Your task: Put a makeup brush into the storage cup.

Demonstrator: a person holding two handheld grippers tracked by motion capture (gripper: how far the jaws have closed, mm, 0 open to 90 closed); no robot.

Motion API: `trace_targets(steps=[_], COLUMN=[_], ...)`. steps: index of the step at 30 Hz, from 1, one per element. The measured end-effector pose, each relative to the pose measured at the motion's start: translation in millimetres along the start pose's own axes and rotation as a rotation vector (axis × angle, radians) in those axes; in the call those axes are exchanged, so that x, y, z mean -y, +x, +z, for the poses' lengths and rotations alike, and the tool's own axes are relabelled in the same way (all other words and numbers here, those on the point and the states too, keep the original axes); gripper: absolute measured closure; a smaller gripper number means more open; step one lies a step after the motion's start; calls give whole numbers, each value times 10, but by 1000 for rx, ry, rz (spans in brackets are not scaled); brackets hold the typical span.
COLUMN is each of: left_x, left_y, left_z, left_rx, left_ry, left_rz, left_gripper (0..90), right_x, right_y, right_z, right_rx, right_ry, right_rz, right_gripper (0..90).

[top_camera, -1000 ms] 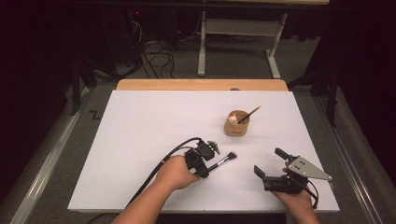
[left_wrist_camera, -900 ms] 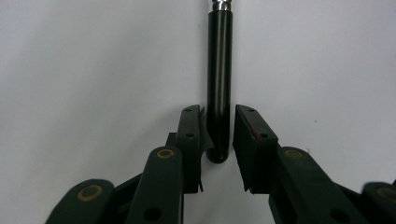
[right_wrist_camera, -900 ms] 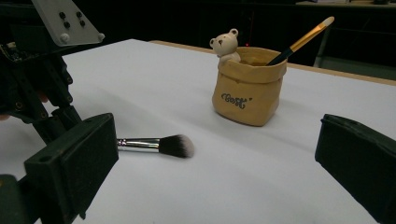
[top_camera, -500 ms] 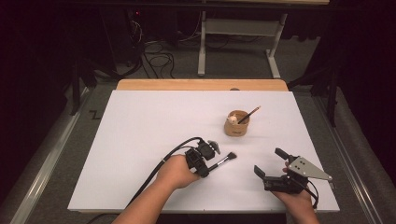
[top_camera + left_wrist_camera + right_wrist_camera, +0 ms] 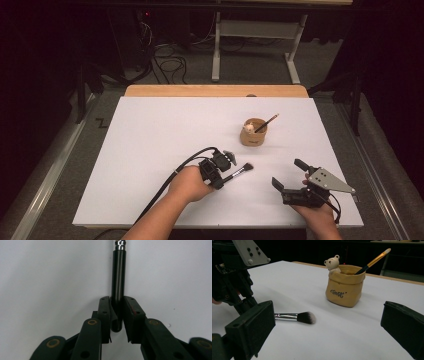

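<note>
Jaws nearly shut around brush handle [image 5: 118,277]

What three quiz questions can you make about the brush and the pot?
1. True or false: the left gripper is shut on the brush.
2. What sits in the pot with the bear? A) spoon B) a second brush C) scissors
3. Fill in: the right gripper has its jaws ____.

Key: 1 true, its jaws, just closing, now clamp the handle; 2 B; 3 open.
</note>
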State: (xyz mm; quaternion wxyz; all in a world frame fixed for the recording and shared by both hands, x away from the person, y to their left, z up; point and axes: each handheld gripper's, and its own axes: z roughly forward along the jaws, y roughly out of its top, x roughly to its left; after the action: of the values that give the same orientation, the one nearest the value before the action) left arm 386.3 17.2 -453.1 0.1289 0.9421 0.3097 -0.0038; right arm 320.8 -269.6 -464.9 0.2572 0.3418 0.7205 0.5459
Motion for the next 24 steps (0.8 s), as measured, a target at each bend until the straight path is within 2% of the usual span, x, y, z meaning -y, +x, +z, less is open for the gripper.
trace_targets(steps=[4,16,24], left_x=[-3,7,24], left_y=[9,15,24], left_z=[2,-2,-25], left_rx=[0,3,-15], left_ry=[0,-5,-12], left_rz=[-8,2,-5], left_gripper=[783,795,796], right_x=[1,0,1], right_y=[1,-1,-5], right_z=[2,-6,-5], right_rx=[-1,-2,-1], right_ry=[0,-1,-2], right_rz=[-2,4,3], right_gripper=[3,3,3])
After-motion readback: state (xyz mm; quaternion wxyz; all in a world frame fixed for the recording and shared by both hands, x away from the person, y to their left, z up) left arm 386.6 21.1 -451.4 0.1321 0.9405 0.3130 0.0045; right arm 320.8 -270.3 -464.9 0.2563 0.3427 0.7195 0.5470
